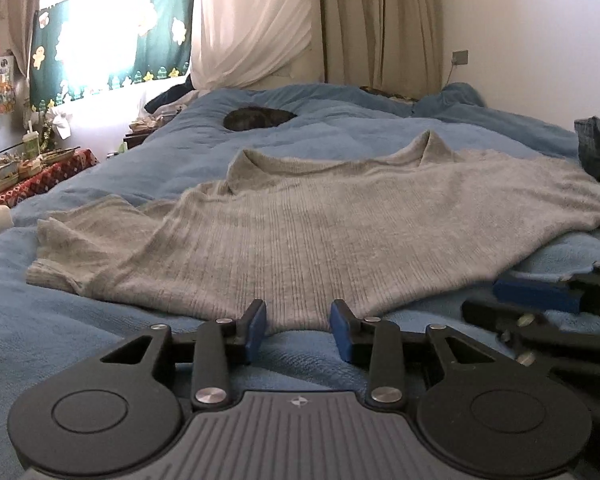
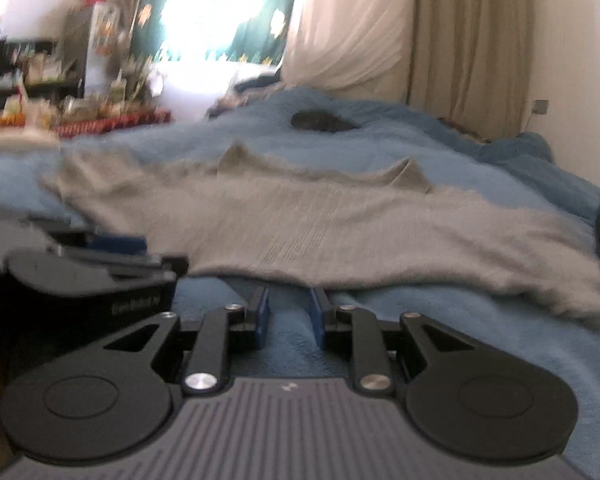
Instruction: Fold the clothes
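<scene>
Left wrist view is showing the grey sweater (image 1: 320, 220) spreading sideways across the bed (image 1: 80, 332); left claw (image 1: 298, 330), spread, is touching its near hem, right claw (image 2: 288, 316), spread, is lying just short

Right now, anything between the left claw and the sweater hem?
Nothing visible. The left claw sits open at the near hem of the grey sweater, with only bare blue blanket around it. The right claw is off to its side, also open.

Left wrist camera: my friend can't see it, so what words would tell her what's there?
A grey sweater lies spread flat on a blue blanket, its hem nearest the camera. The left tongs sit open at that hem, holding nothing. The right tongs are low beside them.
</scene>
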The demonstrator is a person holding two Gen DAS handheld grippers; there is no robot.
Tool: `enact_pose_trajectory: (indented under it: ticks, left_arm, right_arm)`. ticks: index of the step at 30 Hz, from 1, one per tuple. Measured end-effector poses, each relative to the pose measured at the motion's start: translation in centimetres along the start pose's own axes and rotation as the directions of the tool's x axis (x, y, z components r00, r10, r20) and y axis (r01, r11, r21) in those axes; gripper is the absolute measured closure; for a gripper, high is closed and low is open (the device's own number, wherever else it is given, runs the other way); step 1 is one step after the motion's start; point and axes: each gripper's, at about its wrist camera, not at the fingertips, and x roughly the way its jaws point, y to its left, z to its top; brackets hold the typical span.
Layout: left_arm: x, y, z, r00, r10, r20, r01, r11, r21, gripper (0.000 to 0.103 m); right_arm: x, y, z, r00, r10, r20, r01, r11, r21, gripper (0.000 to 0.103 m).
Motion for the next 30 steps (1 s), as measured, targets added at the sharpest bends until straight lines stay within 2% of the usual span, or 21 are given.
enact_pose_trajectory:
  ticks: [4, 7, 11, 13, 20, 22, 25, 28, 30]
  left_arm:
    - [-1.5, -0.8, 1.2, 0.998, -0.038, 0.044, 0.039, 0.999, -0.014, 0.068]
    - [-0.6, -2.0, 2.1, 0.996, -0.081, 0.032, 0.081, 0.996, -0.027, 0.068]
    - [1.5, -2.7, 0.9, 0.996, -0.076, -0.044, 0.074, 0.996, -0.053, 0.067]
    - [1.4, -2.8, 0.3, 0.996, -0.074, -0.043, 0.072, 0.997, -0.042, 0.067]
    - [0.2, -3.5, -0.6, 0.999, -0.042, -0.028, 0.043, 0.999, 0.008, 0.067]
    - [-0.6, -3.4, -0.2, 0.999, -0.037, -0.011, 0.037, 0.999, -0.004, 0.068]
    - [-2.2, -3.3, 0.9, 0.998, -0.046, 0.037, 0.048, 0.998, -0.031, 0.069]
    - [-2.4, -4.0, 2.4, 0.994, -0.071, 0.082, 0.072, 0.997, -0.017, 0.068]
    - [-1.6, -4.5, 2.8, 0.995, -0.065, 0.079, 0.065, 0.998, -0.007, 0.068]
  right_arm:
    - [-2.1, -2.1, 1.9, 0.991, -0.071, 0.112, 0.07, 0.997, 0.014, 0.074]
    - [-0.3, -3.8, 2.1, 0.987, -0.148, 0.058, 0.148, 0.989, -0.001, 0.072]
    - [1.4, -5.8, -0.2, 0.981, -0.189, -0.046, 0.191, 0.981, 0.038, 0.073]
    - [1.2, -5.7, -2.0, 0.98, -0.197, -0.039, 0.198, 0.98, 0.023, 0.073]
    - [-0.2, -5.7, -3.3, 0.981, -0.19, -0.03, 0.19, 0.981, 0.02, 0.072]
    - [-1.6, -5.8, -2.5, 0.983, -0.186, -0.008, 0.186, 0.982, 0.026, 0.072]
    - [-3.1, -6.3, -0.8, 0.98, -0.18, 0.087, 0.178, 0.983, 0.036, 0.072]
    - [-2.8, -7.0, -1.4, 0.979, -0.191, 0.067, 0.189, 0.981, 0.034, 0.072]
    - [-2.6, -7.5, -1.8, 0.979, -0.198, 0.053, 0.196, 0.98, 0.032, 0.073]
